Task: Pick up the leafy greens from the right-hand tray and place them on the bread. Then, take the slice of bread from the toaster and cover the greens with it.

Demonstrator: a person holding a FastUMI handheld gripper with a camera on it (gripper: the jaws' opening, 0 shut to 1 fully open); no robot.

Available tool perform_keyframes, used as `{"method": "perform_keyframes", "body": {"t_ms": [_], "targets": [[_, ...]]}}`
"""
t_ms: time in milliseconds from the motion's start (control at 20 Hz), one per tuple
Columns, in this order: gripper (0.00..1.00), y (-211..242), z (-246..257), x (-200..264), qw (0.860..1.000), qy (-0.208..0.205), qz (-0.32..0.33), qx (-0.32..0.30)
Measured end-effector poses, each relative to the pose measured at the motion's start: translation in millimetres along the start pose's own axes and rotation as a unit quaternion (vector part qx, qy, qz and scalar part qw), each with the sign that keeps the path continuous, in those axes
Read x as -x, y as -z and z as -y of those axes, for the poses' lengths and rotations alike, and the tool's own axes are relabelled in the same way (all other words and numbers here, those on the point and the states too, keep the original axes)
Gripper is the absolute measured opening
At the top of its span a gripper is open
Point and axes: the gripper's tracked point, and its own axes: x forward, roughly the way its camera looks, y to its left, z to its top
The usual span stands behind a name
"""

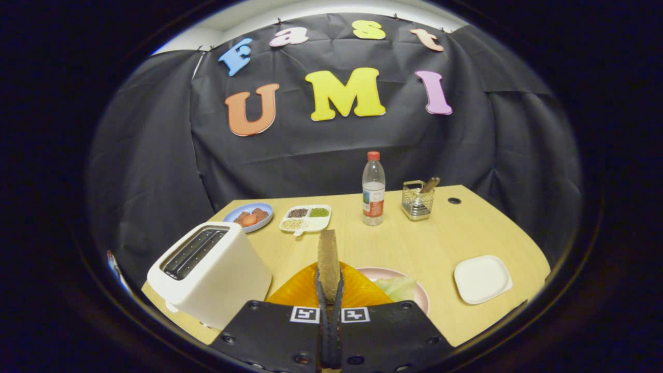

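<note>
The slice of bread (328,264) stands upright on edge, clamped between the gripper (329,290) fingers, above the orange plate (362,292), with leafy greens (398,287) on the pink plate (386,273) just right, the white toaster (210,272) left, and an empty white tray (483,278) farther right.

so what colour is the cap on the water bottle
Red, seen in the gripper view on the water bottle beyond the bread slice.

White toaster (210,272) with dark slots; brown bread slice (328,264); ribbed orange plate (357,290); pale green leaves (398,287); pink plate (386,273); red-capped clear bottle (373,189); light wood counter (414,241).
</note>
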Motion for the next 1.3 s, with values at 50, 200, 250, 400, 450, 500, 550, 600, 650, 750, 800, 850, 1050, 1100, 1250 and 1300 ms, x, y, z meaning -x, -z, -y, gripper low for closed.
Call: {"method": "perform_keyframes", "body": {"t_ms": [50,200,250,400,450,500,550,600,650,750,800,850,1050,1100,1250,1300], "targets": [[0.01,3,2,-1,1.000,-0.003,0.000,-0.007],[0.01,14,0,-7,1.000,-0.014,-0.002,-0.014],[0.01,21,3,-10,1.000,-0.013,-0.008,-0.015],[0.00,36,21,-16,0.999,0.003,-0.029,-0.022],[0.01,37,28,-16,0.999,0.009,-0.029,-0.025],[0.01,36,34,-15,0.999,0.012,-0.027,-0.030],[0.01,37,39,-15,0.999,0.014,-0.027,-0.034],[0.01,39,45,-16,0.999,0.018,-0.028,-0.037],[0.01,42,51,-18,0.998,0.023,-0.032,-0.039],[0.01,49,61,-22,0.998,0.032,-0.043,-0.042],[0.01,51,66,-24,0.997,0.039,-0.047,-0.043],[0.01,54,70,-25,0.997,0.047,-0.051,-0.042],[0.10,63,80,-28,0.995,0.073,-0.058,-0.021],[0.26,67,87,-28,0.994,0.090,-0.065,-0.007],[0.43,75,92,-27,0.991,0.104,-0.079,0.020],[0.48,75,98,-27,0.989,0.117,-0.081,0.026]]}}
